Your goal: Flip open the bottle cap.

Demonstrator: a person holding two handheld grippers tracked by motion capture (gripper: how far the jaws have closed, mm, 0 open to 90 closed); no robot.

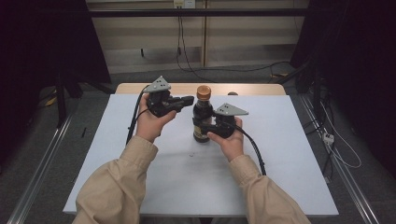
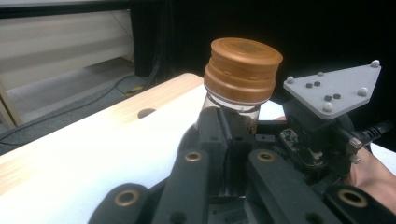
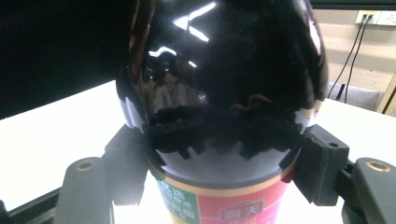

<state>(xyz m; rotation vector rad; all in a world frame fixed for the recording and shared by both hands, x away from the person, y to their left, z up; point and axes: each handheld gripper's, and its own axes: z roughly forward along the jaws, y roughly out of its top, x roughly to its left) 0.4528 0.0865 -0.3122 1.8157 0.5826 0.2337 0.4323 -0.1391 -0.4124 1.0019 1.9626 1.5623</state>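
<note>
High view: right tongs (image 1: 201,125) clamp the dark bottle (image 1: 202,116).

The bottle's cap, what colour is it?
The cap is a coppery orange-brown, clearest in the left gripper view.

The bottle (image 1: 202,117) is standing mid-table (image 1: 280,154), blocking me at twelve o'clock; my right tongs (image 1: 208,126) are clamping its body, my left tongs (image 1: 187,100) are crowding its neck. White room is lying open around six o'clock.
</note>
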